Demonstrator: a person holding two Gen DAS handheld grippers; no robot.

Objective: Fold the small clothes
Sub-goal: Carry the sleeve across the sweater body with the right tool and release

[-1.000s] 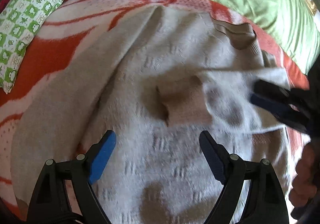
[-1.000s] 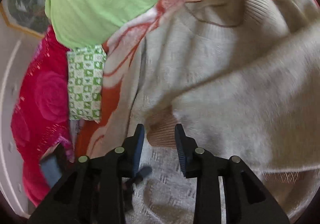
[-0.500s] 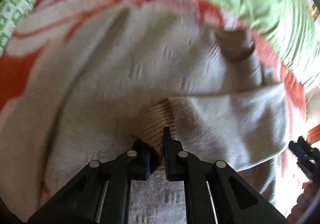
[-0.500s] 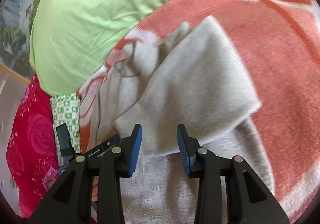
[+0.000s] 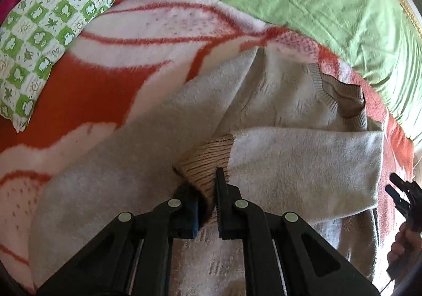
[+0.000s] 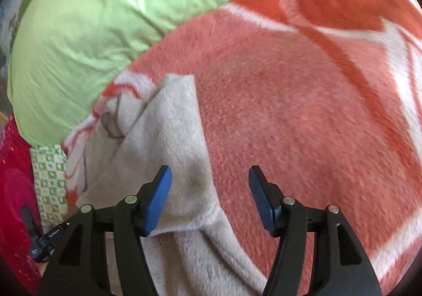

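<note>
Beige sweater (image 5: pixel 277 100) flat on orange-white blanket (image 5: pixel 79 90), collar upper right, folded sleeve crossing horizontally mid-frame. Left gripper (image 5: pixel 208 190) clamped on ribbed cuff (image 5: pixel 208 158). Right gripper (image 6: pixel 208 190) just opening, nothing gripped.

Both tools were matte black plastic. The left gripper (image 5: pixel 208 199) had two thick arms with round silver rivets and dark blue pads inside. The right gripper (image 6: pixel 209 195) had brighter blue ribbed pads (image 6: pixel 158 198), silver rivets, and triangular cut-outs in its arms.
</note>
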